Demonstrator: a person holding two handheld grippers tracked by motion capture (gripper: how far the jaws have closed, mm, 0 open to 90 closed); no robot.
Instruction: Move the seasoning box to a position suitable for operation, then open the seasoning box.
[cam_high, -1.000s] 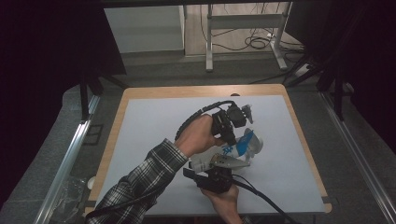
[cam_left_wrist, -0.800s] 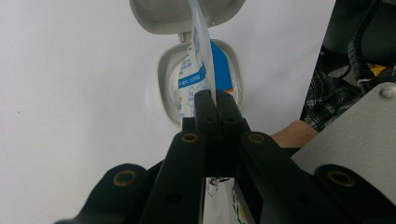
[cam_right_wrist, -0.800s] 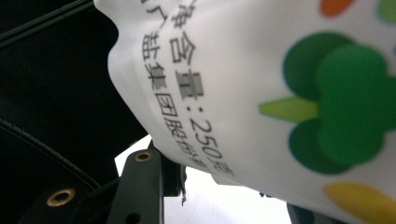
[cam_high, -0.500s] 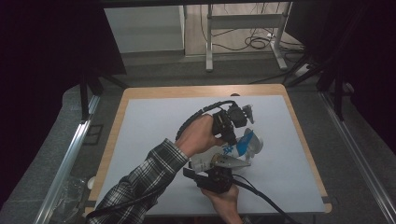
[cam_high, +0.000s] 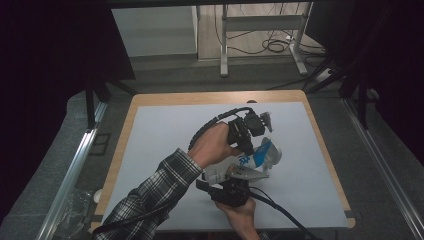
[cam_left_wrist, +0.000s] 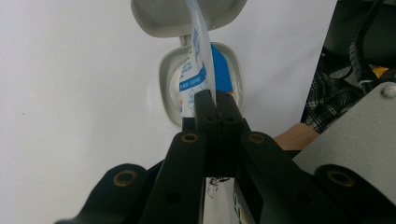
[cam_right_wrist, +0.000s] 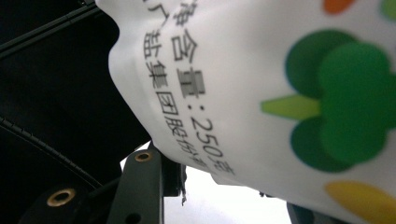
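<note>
On the left of the high view a plaid sleeve (cam_high: 150, 195) crosses the grey table (cam_high: 160, 140) from the near edge, and its hand carries the left gripper (cam_high: 250, 131) out over the middle of the table. In the left gripper view that gripper's jaws stand pressed together, clenched on a thin clear film with blue and white print, the edge of a sachet (cam_left_wrist: 198, 79). The film runs up from between the pads and away toward the far side of that view. Just beyond the fingertips lies a small grey case (cam_left_wrist: 170, 88) with a hinged lid (cam_left_wrist: 161, 16) swung open, and the printed sachet sits in the case's hollow, so the thing lies straight ahead of the fingers and reaches back into them.

Further right in the high view the blue-and-white sachet (cam_high: 260, 155) rests on the table just right of the left hand, touching the gripper's tip.

Nearer the table's near edge, the right gripper (cam_high: 245, 176) points away from the person toward the same spot. In the right gripper view a white pouch (cam_right_wrist: 280, 93) with black characters and a green broccoli picture bulges between its jaws and lies against them; the jaws are partly closed, grasping this pouch.
</note>
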